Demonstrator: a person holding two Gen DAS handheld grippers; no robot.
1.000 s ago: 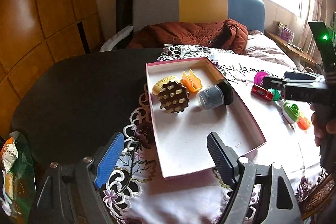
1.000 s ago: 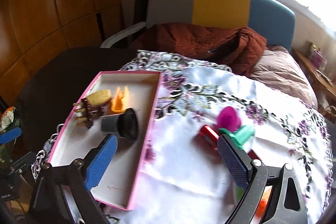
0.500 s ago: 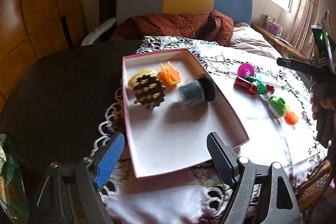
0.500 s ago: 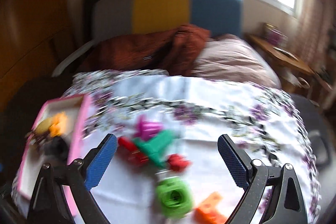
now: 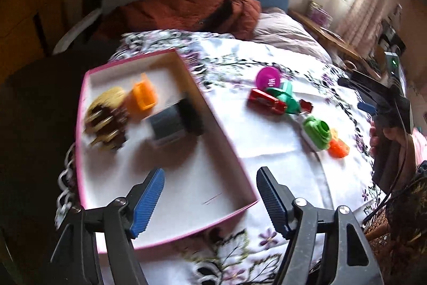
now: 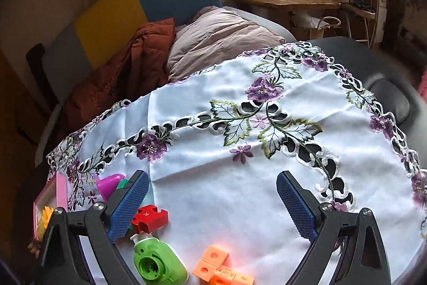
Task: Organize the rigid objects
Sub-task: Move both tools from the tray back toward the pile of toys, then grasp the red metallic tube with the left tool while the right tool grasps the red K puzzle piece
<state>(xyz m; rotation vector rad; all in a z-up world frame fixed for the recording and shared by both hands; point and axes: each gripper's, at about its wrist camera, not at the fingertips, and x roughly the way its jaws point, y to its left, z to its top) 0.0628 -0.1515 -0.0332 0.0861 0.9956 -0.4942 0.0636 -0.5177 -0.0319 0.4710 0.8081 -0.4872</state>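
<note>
A pink-rimmed box (image 5: 88,87) lies on the embroidered cloth and holds a spiky brown brush (image 5: 106,122), an orange clip (image 5: 142,96) and a grey-black cylinder (image 5: 173,122). Right of it lie a magenta disc (image 5: 268,78), a red piece (image 5: 264,100), a teal piece (image 5: 284,96), a green punch (image 5: 317,131) and an orange block (image 5: 339,147). My left gripper (image 5: 210,194) is open and empty over the box's near corner. My right gripper (image 6: 212,202) is open and empty above the cloth, with the red piece (image 6: 149,217), green punch (image 6: 157,262) and orange blocks (image 6: 221,270) near its left finger.
A white floral cloth (image 6: 240,164) covers a dark round table (image 6: 400,63). A sofa with a rust blanket (image 5: 181,12) and a pink cushion (image 6: 221,36) stands behind. A wooden side table (image 6: 288,0) is at the far right. The right gripper's body (image 5: 387,108) shows at the right edge.
My left gripper has swung right, so the box sits further left in its view. My right gripper has turned right and dropped lower; the box is now at its left edge.
</note>
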